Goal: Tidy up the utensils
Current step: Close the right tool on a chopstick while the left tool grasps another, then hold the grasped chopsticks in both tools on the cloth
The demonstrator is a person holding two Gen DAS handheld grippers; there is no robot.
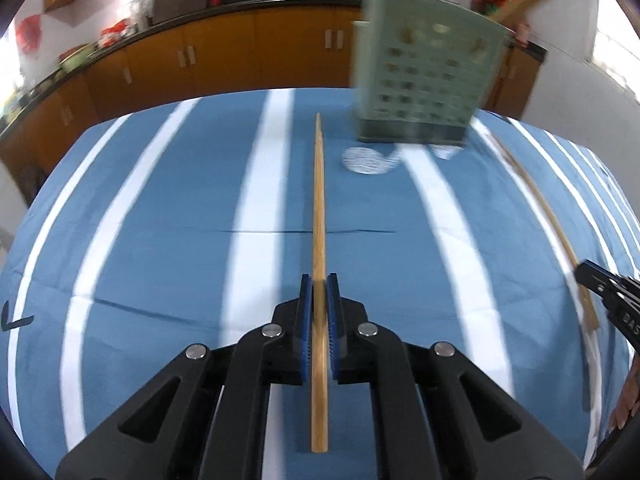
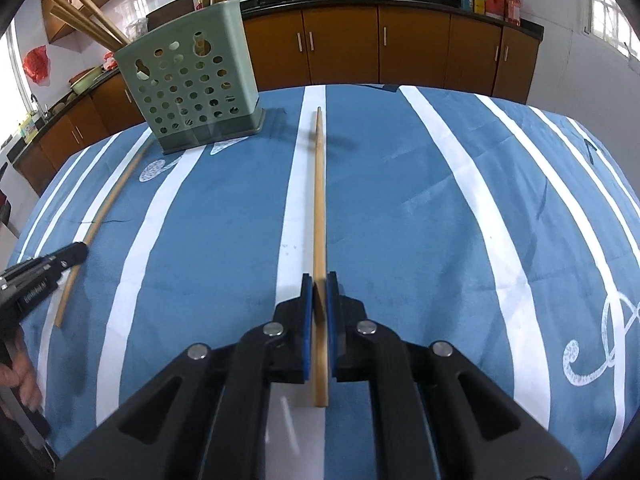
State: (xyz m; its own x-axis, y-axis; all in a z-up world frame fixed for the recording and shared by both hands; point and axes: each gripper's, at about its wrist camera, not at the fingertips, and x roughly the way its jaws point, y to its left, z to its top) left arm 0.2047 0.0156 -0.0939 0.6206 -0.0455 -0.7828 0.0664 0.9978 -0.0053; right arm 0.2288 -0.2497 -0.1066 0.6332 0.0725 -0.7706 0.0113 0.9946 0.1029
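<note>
Left wrist view: the left tool [image 1: 319,280] is closed on a long, thin, light-wooden chopstick [image 1: 319,200], its blue pads [image 1: 306,312] pressing either side near the thick end. The stick runs forward over the blue cloth with white stripes covering the table [image 1: 160,220], its narrow tip pointing toward the pale green perforated plastic utensil holder [image 1: 424,76] at the far right. The holder is blurred. The right tool [image 1: 600,284] shows at the right edge beside a second wooden chopstick [image 1: 556,232].

Right wrist view: the right tool [image 2: 319,280] is likewise clamped on its wooden chopstick [image 2: 319,184], gripped near the butt end, with the stick lying along a white stripe. The green holder [image 2: 192,84] stands far left, already carrying several wooden sticks [image 2: 88,20]. The left tool [image 2: 60,260] is at the left edge with its chopstick [image 2: 104,216].

Handling, as judged: the sticks are light, stiff and smooth, so they may pivot between the pads; a hold nearer mid-length would steady them. The cloth is soft and could snag a tip.

Clearance: the table is open between the tools and the holder; its far edge lies just behind the holder.
</note>
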